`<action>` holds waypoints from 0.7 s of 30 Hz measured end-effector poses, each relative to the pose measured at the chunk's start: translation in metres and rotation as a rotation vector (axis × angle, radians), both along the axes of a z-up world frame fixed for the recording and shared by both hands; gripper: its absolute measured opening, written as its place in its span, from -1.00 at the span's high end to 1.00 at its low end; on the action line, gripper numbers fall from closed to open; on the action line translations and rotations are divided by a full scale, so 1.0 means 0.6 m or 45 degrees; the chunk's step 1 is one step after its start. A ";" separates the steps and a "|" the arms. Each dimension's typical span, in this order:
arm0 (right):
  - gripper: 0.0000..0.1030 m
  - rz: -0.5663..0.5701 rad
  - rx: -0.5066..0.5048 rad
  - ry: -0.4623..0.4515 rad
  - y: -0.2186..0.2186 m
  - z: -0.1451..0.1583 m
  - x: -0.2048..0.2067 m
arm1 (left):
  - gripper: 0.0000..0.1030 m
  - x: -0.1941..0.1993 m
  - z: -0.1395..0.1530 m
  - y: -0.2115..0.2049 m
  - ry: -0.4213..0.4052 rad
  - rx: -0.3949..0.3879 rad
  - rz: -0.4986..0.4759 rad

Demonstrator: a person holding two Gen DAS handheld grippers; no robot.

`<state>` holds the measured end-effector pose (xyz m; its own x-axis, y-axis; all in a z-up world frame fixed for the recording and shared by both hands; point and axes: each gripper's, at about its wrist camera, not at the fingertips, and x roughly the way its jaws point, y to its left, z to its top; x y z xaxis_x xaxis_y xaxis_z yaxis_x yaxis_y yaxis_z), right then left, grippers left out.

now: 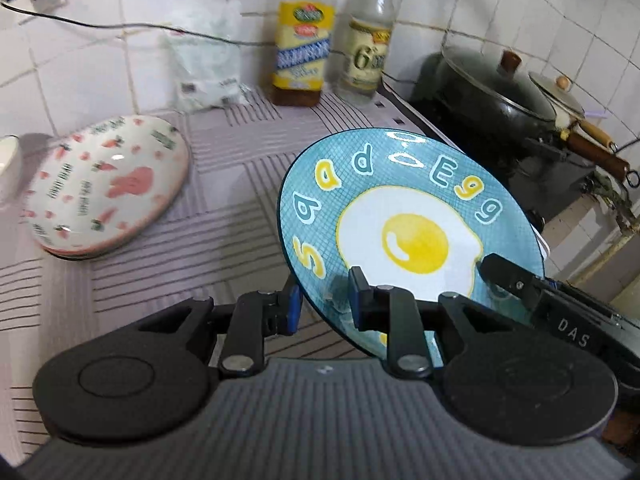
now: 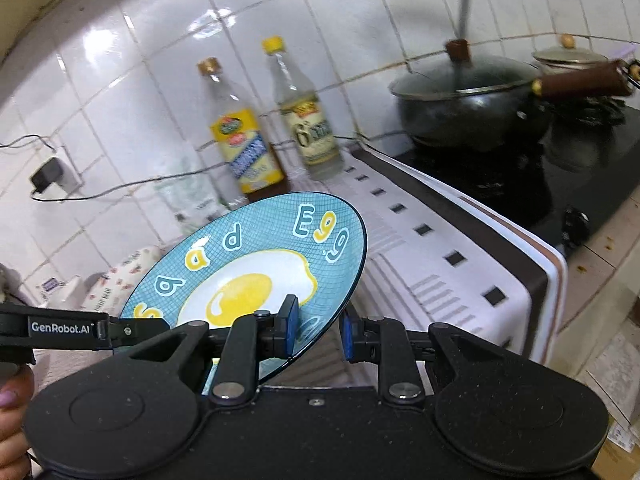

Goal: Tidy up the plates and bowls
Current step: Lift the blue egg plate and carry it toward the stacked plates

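Observation:
A blue plate with a fried-egg picture and yellow letters point(image 1: 408, 216) is held tilted above the striped counter mat. My left gripper point(image 1: 326, 306) is shut on its near left rim. My right gripper point(image 2: 318, 330) is shut on its other rim; its black finger also shows in the left wrist view point(image 1: 508, 276). The plate also shows in the right wrist view point(image 2: 256, 264). A white bowl with pink rabbit and carrot prints point(image 1: 108, 184) lies upside down on the mat at the left, apart from both grippers, and shows behind the plate in the right wrist view point(image 2: 124, 276).
Two bottles, one with a yellow label point(image 1: 302, 40) and one clear point(image 1: 366, 44), stand at the tiled back wall beside a plastic bag point(image 1: 208, 60). A lidded black wok point(image 1: 492, 92) and a small pot point(image 1: 560, 96) sit on the stove at the right. A cable runs along the wall.

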<state>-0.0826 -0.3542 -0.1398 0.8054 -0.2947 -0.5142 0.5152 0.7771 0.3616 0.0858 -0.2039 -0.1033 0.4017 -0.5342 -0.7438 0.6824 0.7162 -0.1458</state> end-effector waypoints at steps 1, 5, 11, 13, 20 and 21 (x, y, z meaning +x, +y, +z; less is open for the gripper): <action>0.49 0.011 -0.009 -0.009 0.004 0.003 0.002 | 0.57 0.000 0.006 0.006 -0.019 0.000 0.007; 0.49 0.061 -0.012 -0.057 0.020 0.015 0.018 | 0.57 0.000 0.027 0.034 -0.069 -0.014 0.066; 0.49 0.148 -0.029 -0.094 0.043 0.039 0.054 | 0.57 0.011 0.054 0.084 -0.105 -0.023 0.161; 0.49 0.182 -0.028 -0.096 0.053 0.044 0.068 | 0.57 0.023 0.056 0.097 -0.093 -0.023 0.190; 0.49 0.283 -0.014 -0.099 0.093 0.044 0.125 | 0.57 0.057 0.056 0.155 -0.102 -0.021 0.318; 0.49 0.298 -0.010 -0.099 0.099 0.043 0.134 | 0.57 0.066 0.054 0.163 -0.090 -0.021 0.346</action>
